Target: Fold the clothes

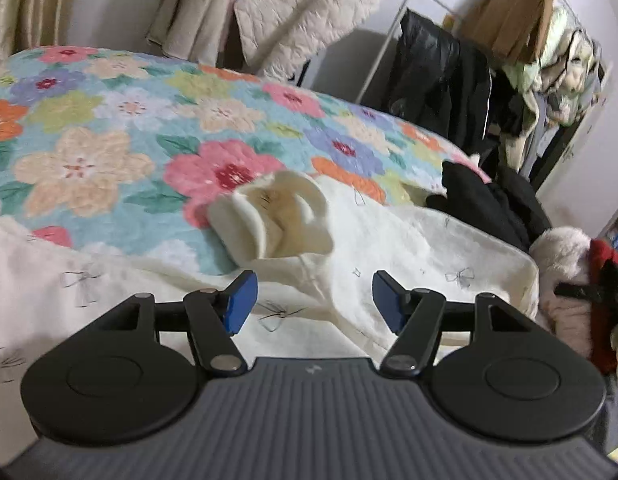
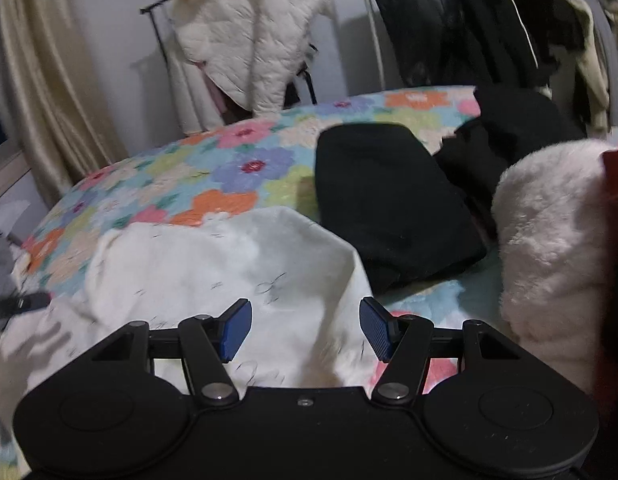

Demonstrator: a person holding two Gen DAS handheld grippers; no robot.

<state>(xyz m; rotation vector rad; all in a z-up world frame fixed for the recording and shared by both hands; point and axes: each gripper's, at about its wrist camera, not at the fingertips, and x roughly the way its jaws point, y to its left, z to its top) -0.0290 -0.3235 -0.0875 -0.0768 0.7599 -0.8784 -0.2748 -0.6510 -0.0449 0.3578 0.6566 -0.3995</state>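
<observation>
A cream garment [image 1: 389,248] with small drawn bows lies spread on the floral bedspread [image 1: 109,120], its hood or collar [image 1: 277,216] bunched up toward the bed's middle. My left gripper [image 1: 315,300] hovers open just above the garment, nothing between its blue pads. In the right wrist view the same cream garment [image 2: 213,272] lies below my right gripper [image 2: 305,328], which is open over the cloth's right edge. A black folded garment [image 2: 389,200] lies just beyond it on the bed.
More dark clothes [image 2: 505,132] and a fluffy white item [image 2: 549,240] sit at the right of the bed. A cream quilted jacket [image 2: 245,40] hangs on a rack behind, beside dark coats [image 1: 441,68] and a curtain [image 2: 41,80].
</observation>
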